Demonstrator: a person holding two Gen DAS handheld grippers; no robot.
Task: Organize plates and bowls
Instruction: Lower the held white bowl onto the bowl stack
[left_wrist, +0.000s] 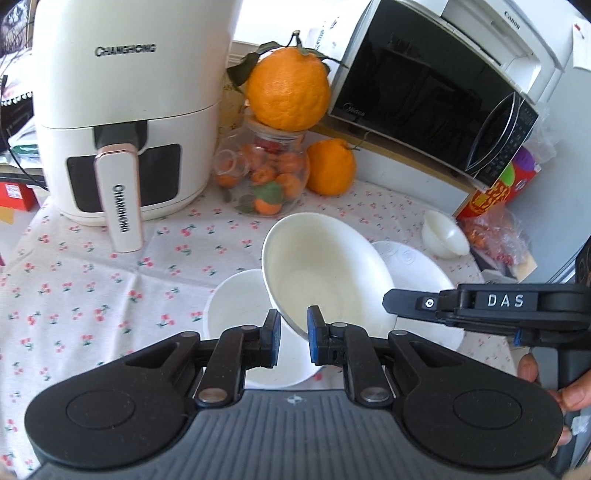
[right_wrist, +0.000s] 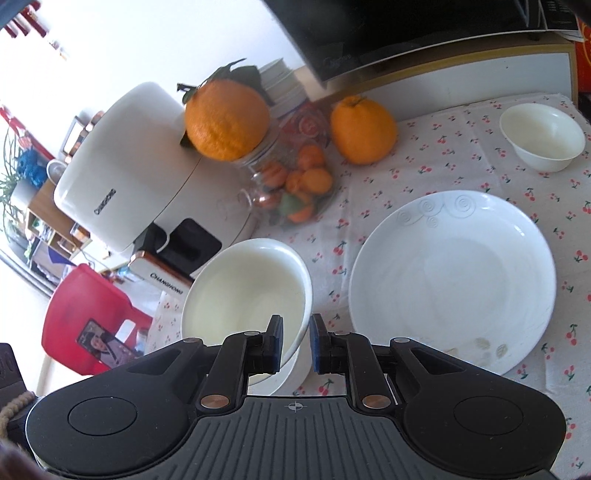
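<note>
A white bowl (left_wrist: 325, 269) hangs tilted over a second white bowl (left_wrist: 232, 314) on the cherry-print tablecloth. My left gripper (left_wrist: 293, 326) is shut on its near rim. My right gripper (left_wrist: 395, 301) comes in from the right, and its tip meets the far right rim of what looks like the same bowl. In the right wrist view, my right gripper (right_wrist: 295, 341) is shut on the rim of the bowl (right_wrist: 247, 291), with the lower bowl (right_wrist: 291, 376) showing beneath. A large white plate (right_wrist: 454, 280) lies to the right and a small white bowl (right_wrist: 543, 140) stands behind it.
A white air fryer (left_wrist: 122, 110) stands at the back left. Beside it are a glass jar (left_wrist: 266, 177) of small oranges with a big orange (left_wrist: 288, 88) on top, a loose orange (left_wrist: 330, 166) and a microwave (left_wrist: 424, 88). A red chair (right_wrist: 85, 317) stands off the table's left edge.
</note>
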